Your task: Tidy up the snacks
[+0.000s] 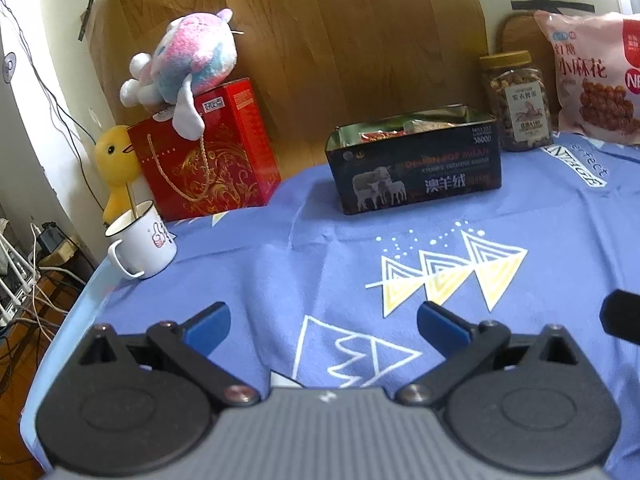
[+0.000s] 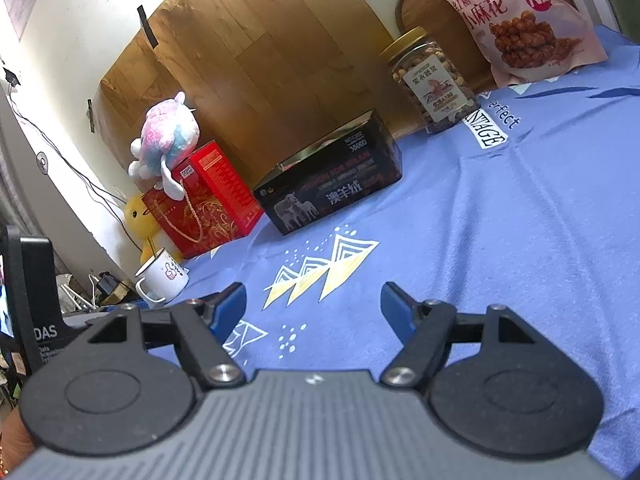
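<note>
Both grippers held wide, empty: left gripper (image 1: pixel 324 326), right gripper (image 2: pixel 312 308). Nut jar (image 2: pixel 430 80) seen upright at 1 o'clock from right fingers; right judged nearer.

Jar (image 1: pixel 517 100) btwn box (image 1: pixel 416 160) & bag (image 1: pixel 592 80); mug (image 1: pixel 142 242) far left.

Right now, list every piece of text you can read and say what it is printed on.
"小麻花" and "NB": pink snack bag.
"澳羊绒" and "38000": black sheep-print box.
"VINTAGE" and "perfect": blue tablecloth.
"DAS": black device at the right view's left edge.
Nut jar label: too small to read.
Red gift box: print too blurred.
Both the left gripper and right gripper carry no text.
</note>
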The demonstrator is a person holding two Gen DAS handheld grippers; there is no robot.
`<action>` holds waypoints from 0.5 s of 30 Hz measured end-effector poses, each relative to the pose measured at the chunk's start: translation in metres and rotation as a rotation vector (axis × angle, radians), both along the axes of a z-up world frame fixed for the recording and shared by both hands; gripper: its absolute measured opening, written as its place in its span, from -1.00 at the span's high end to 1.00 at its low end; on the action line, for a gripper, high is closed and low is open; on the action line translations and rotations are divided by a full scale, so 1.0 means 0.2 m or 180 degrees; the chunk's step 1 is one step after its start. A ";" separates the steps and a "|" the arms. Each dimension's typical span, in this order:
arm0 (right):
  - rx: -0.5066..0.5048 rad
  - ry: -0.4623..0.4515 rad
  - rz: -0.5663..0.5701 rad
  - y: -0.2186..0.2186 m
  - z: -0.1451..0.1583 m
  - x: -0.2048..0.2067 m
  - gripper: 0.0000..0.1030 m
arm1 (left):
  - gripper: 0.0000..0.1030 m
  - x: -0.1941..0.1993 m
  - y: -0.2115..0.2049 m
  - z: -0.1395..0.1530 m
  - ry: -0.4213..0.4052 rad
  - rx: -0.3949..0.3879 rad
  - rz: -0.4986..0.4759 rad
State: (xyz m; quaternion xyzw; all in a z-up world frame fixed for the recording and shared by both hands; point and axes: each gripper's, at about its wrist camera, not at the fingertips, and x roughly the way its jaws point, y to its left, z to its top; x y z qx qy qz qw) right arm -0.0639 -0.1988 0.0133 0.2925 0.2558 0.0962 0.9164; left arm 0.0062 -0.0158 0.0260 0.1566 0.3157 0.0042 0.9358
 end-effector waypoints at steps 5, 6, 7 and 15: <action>0.0000 -0.0005 -0.0010 0.00 0.00 0.00 -0.48 | -1.00 0.01 0.00 -0.02 0.0094 -0.0050 -0.0034; 0.0000 -0.0007 -0.0012 0.00 0.00 0.00 -0.48 | -1.00 0.02 0.00 -0.02 0.0125 -0.0076 -0.0044; -0.0001 -0.0009 -0.0012 0.00 0.01 0.00 -0.49 | -1.00 0.02 0.00 -0.02 0.0154 -0.0098 -0.0053; -0.0004 -0.0001 -0.0006 0.00 0.00 0.01 -0.49 | -1.00 0.00 -0.01 -0.04 0.0228 -0.0130 -0.0098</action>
